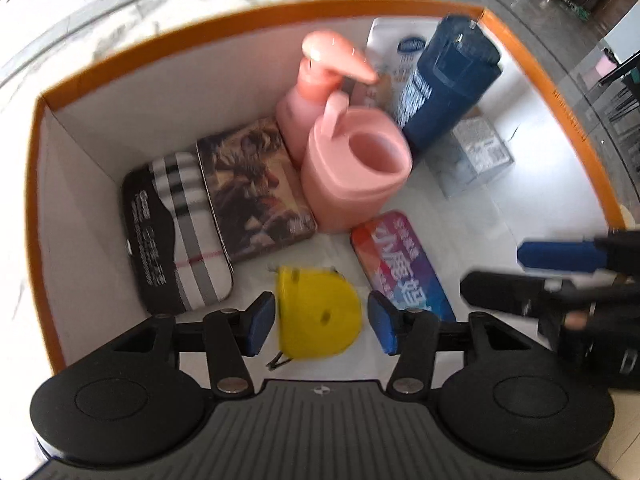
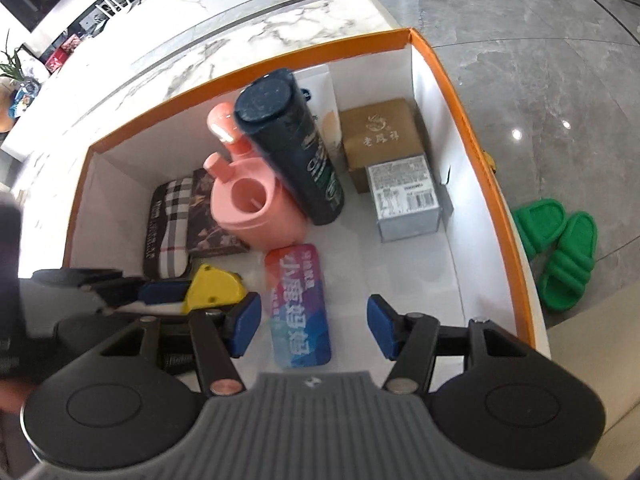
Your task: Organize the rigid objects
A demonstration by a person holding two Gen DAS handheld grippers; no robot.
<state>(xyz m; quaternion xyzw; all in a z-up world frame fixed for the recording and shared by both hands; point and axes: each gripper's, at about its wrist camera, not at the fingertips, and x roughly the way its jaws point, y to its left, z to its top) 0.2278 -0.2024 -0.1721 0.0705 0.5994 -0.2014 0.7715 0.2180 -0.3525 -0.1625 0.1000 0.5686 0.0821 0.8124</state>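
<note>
An orange-rimmed box (image 1: 256, 12) with white walls fills both views and stands on a marble bench (image 2: 280, 28).

In the left wrist view the left claw (image 1: 318, 322) sits at lower centre, its blue pads spread apart on either side of a yellow tape measure (image 1: 318, 312). Motion blur hides whether the pads touch it, so no firm grip shows. The tape measure lies on the box floor. Above it to the left lie a plaid case (image 1: 180, 232) and a picture tin (image 1: 252, 188), side by side. At centre stands a pink cup (image 1: 356, 172), with a pink pump bottle (image 1: 320, 80) behind it and a dark blue bottle (image 1: 448, 84) to the upper right, leaning toward a white carton (image 1: 396, 48). A colourful flat tin (image 1: 400, 260) lies at lower right of centre.

In the right wrist view the right claw (image 2: 314, 328) hangs wide open at lower centre, holding nothing, with the colourful tin below the gap between its pads. At upper right of the box sit a brown box (image 2: 380, 132) and, just below it, a grey carton (image 2: 408, 196). Green slippers (image 2: 560, 248) lie on the floor at the right edge.
</note>
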